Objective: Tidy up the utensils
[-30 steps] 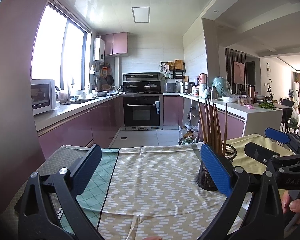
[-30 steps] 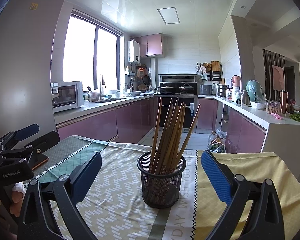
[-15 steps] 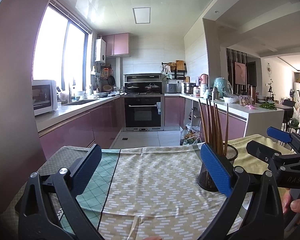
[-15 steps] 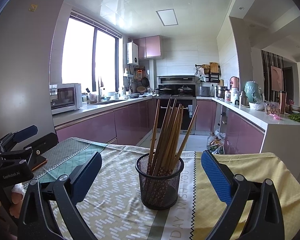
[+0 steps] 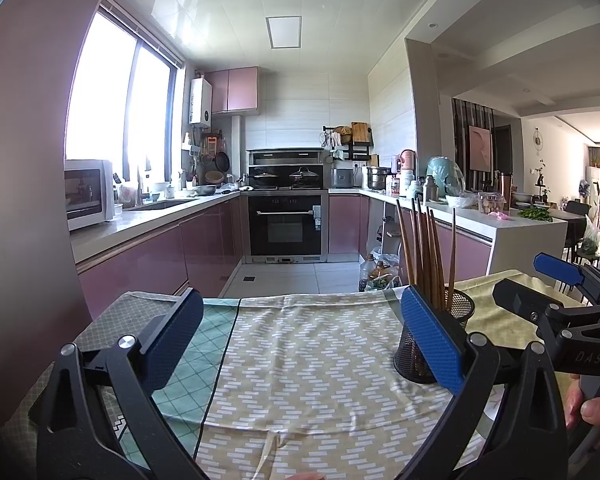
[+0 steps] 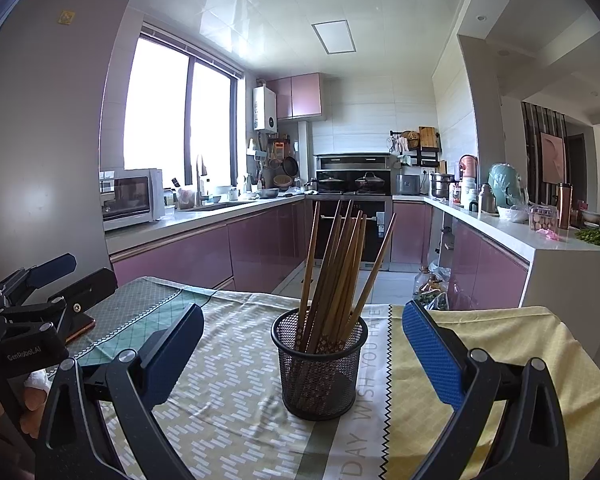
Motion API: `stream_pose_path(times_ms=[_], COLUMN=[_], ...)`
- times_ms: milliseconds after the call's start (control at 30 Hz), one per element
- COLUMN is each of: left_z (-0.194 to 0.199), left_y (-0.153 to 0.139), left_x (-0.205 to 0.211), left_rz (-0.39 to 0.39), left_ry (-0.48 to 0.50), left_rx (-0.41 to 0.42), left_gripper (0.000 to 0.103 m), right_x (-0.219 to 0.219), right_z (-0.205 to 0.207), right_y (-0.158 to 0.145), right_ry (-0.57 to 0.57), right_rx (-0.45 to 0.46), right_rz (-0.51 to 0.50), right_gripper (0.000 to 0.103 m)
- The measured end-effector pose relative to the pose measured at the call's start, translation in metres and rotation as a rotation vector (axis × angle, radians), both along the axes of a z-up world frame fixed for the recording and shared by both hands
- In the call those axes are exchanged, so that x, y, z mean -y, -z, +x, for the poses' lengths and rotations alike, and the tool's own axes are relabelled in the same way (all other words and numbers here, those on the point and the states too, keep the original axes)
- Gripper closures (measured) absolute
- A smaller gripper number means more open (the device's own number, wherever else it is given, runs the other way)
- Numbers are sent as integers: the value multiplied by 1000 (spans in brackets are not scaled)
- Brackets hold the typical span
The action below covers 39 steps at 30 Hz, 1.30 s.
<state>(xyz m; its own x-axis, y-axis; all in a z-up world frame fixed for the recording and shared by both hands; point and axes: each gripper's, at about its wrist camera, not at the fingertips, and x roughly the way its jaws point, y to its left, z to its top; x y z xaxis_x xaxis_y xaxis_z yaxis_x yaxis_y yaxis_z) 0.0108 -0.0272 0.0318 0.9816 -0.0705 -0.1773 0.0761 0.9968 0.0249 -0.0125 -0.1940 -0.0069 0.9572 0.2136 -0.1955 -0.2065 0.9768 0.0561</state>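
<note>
**Right gripper lined up on the chopstick cup, nothing in hand**

The right gripper [image 6: 300, 354] hangs with its jaws spread wide and empty, the black mesh cup [image 6: 319, 368] sitting square in the gap between them but not touched by either pad. Over on the other side, the left gripper [image 5: 302, 340] is just as wide open and holds nothing, with only cloth below it.

The chopsticks [image 6: 340, 268] stand bundled in that cup, fanned out and leaning, one splayed off to the right of the pack. The cup rests on the patterned tablecloth [image 6: 228, 392], near the seam where the printed strip meets the yellow panel. From the left wrist view the same cup [image 5: 456, 312] sits off to the right, partly behind the blue pad.

Here's the worry, as I read it: that cup looks light and top-heavy with those long sticks. A pad nudging its wall from one side could tip it and spill the lot. Pinching one stick out of a tight fan may drag its neighbours along. And the cloth shows wrinkles at the near edge; a sliding cup could catch and topple.
</note>
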Motion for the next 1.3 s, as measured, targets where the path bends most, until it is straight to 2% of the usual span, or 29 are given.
stream_pose_path(times_ms=[1300], left_z=[-4], left_y=[-2], left_x=[2], left_rz=[-10], left_ry=[-6], left_rx=[4], left_gripper=[6], right_x=[-5], right_z=[-2], right_y=[-2], right_ry=[-2], right_rx=[7], right_rz=[-4], right_gripper=[7])
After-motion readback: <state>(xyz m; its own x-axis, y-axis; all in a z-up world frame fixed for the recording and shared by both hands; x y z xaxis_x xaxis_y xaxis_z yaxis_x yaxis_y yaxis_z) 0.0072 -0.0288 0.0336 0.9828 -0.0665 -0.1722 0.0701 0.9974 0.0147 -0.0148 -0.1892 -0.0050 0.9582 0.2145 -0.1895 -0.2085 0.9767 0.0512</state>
